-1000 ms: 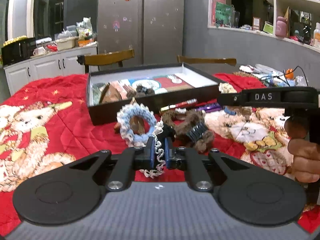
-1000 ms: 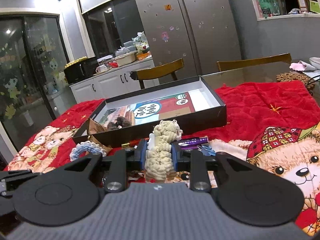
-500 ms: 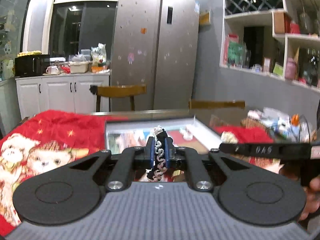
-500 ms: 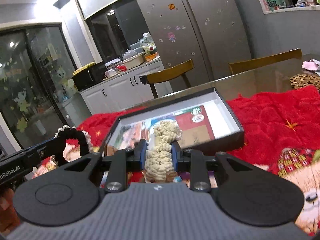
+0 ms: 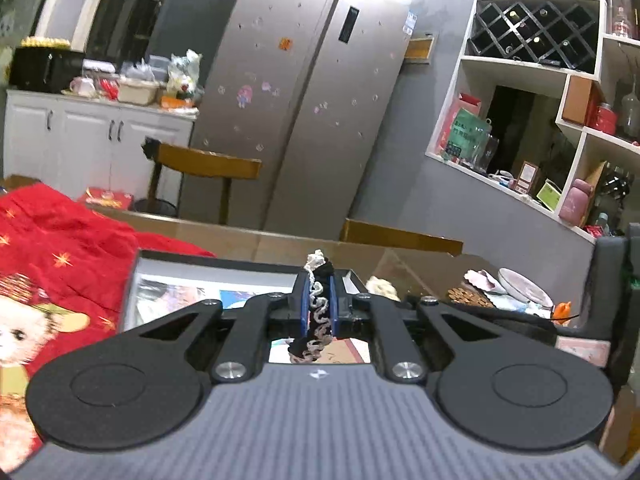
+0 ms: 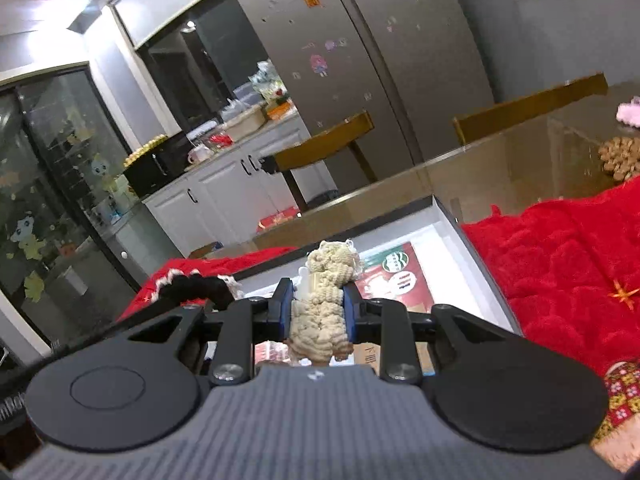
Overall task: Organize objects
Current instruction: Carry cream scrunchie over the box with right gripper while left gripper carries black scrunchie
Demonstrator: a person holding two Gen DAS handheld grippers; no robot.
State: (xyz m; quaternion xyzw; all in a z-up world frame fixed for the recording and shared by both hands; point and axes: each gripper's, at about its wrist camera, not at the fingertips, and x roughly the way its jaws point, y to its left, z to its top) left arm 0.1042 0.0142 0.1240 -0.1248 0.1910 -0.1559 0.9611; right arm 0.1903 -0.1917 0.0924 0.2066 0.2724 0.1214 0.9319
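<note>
Moved: both grippers are rising over the box (image 6: pixel 476 276) now.
Left gripper (image 5: pixel 319 300): squeezing soft black scrunchie (image 5: pixel 318 312), mid-picture.
Right gripper (image 6: pixel 318 312): pinching squishy cream scrunchie (image 6: pixel 324 312) middle.

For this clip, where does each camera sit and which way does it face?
Left wrist: rides the left claw, shut on a black scrunchie, facing the open box, fridge and shelves.
Right wrist: rides the right claw, shut on a cream scrunchie, facing the box, red blanket and cabinets.
Shared: box, blanket, fridge, chairs; the black scrunchie shows in both.
</note>
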